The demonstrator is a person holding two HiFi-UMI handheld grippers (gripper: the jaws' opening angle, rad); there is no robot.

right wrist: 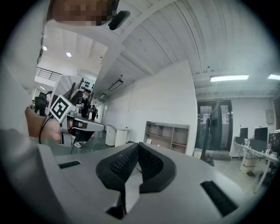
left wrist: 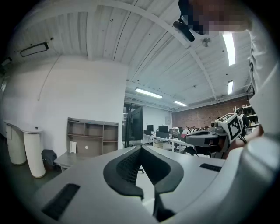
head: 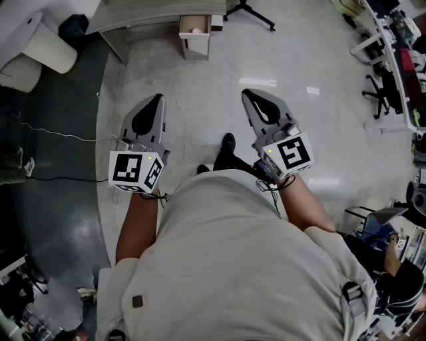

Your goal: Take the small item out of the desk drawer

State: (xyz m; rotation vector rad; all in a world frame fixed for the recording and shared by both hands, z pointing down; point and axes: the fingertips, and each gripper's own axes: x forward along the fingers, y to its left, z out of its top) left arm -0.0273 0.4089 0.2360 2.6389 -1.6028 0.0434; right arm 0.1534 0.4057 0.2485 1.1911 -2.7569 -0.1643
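In the head view, both grippers are held level over the floor, well short of the grey desk (head: 153, 16) at the top. Beside the desk, a small drawer (head: 195, 41) stands pulled open with a pale pinkish item (head: 196, 29) inside. My left gripper (head: 158, 98) is shut, its tips meeting with nothing between them; the left gripper view shows the same for that gripper (left wrist: 141, 147). My right gripper (head: 247, 93) is also shut and holds nothing, as the right gripper view confirms for it (right wrist: 138, 143). The item's shape is too small to make out.
A thin cable (head: 53, 133) runs across the dark floor at the left. White bins (head: 40, 53) stand at the upper left, a tripod foot (head: 249, 10) at the top, and office chairs and desks (head: 383, 93) along the right. A shelf unit (left wrist: 92, 138) stands against the far wall.
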